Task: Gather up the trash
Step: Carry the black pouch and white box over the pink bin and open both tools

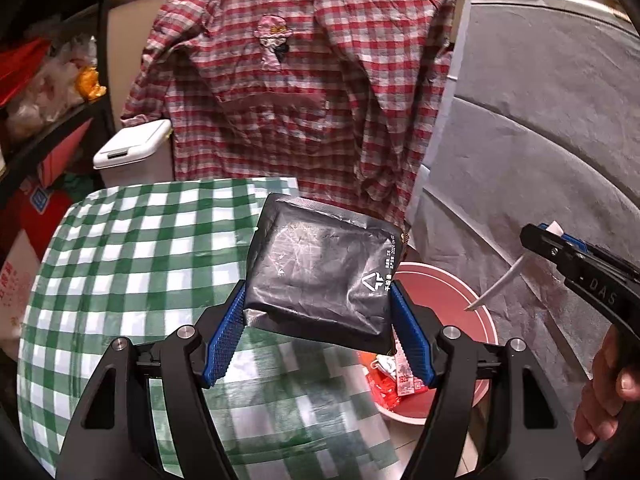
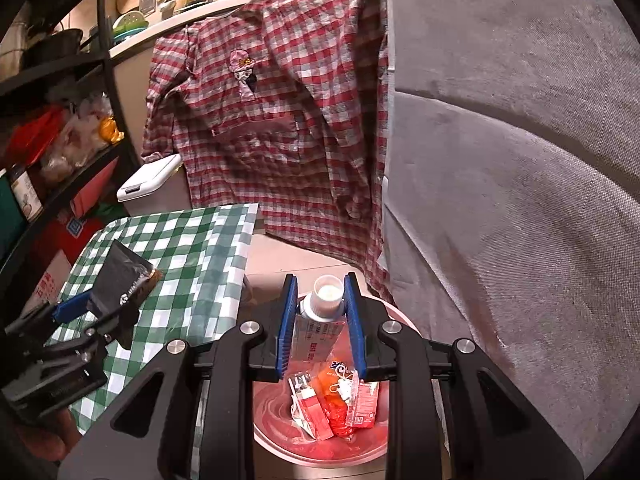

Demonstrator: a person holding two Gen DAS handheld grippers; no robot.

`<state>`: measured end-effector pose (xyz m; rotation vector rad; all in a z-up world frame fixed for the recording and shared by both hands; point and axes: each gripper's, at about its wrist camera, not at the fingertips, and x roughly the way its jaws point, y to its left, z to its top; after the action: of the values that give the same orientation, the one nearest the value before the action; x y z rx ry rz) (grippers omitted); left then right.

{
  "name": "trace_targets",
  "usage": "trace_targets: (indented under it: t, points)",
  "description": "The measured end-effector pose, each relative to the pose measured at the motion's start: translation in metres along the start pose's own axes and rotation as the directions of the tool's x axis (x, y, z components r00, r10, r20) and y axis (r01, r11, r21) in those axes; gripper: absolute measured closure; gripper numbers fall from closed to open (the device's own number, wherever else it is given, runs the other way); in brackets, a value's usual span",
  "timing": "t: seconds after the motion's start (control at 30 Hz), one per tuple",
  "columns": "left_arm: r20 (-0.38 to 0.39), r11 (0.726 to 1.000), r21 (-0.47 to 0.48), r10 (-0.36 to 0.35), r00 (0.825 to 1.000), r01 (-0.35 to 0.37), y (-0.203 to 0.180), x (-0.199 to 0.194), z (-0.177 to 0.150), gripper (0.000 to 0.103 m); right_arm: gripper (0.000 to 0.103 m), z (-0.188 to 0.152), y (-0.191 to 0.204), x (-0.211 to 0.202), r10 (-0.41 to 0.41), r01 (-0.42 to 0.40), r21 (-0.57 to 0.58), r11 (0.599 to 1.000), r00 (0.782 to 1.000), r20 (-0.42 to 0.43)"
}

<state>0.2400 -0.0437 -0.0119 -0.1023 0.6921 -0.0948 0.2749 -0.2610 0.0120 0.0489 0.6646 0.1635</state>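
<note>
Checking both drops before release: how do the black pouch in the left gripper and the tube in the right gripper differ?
The black pouch is dark, flat and wide, holding the left gripper far apart; the tube is pale, narrow and white-capped, so the right gripper is nearly closed. The pouch sits over the checked tablecloth edge; the tube hangs above the pink bin. Both are gripped.

Green-and-white checked tablecloth (image 1: 132,240) covers the table near left of me. Red plaid shirt (image 1: 304,80) hangs far centre off a pale counter edge (image 2: 168,28). Grey fabric sofa (image 2: 520,160) fills my right. Black shelving (image 2: 60,68), cluttered, far left; white lidded bin (image 1: 132,148) beside it. Warm indoor light.
</note>
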Motion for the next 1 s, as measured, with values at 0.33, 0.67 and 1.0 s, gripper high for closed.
trace_targets:
  t: [0.33,0.67,1.0]
  points:
    - [-0.016,0.999,0.040,-0.027,1.000,0.028,-0.024,0.015,0.000,0.036,0.079,0.003,-0.008,0.007,-0.009,0.009,0.003,1.000,1.000,-0.003]
    - [-0.048,0.995,0.091,-0.047,0.998,0.051,-0.045,0.031,-0.004,0.035,0.079,0.006,-0.018,0.008,-0.016,0.016,0.038,0.999,1.000,-0.003]
    - [-0.051,0.992,0.093,-0.075,0.996,0.080,-0.057,0.034,0.004,0.021,0.055,0.008,-0.023,0.009,-0.042,0.042,0.063,0.997,0.999,-0.004]
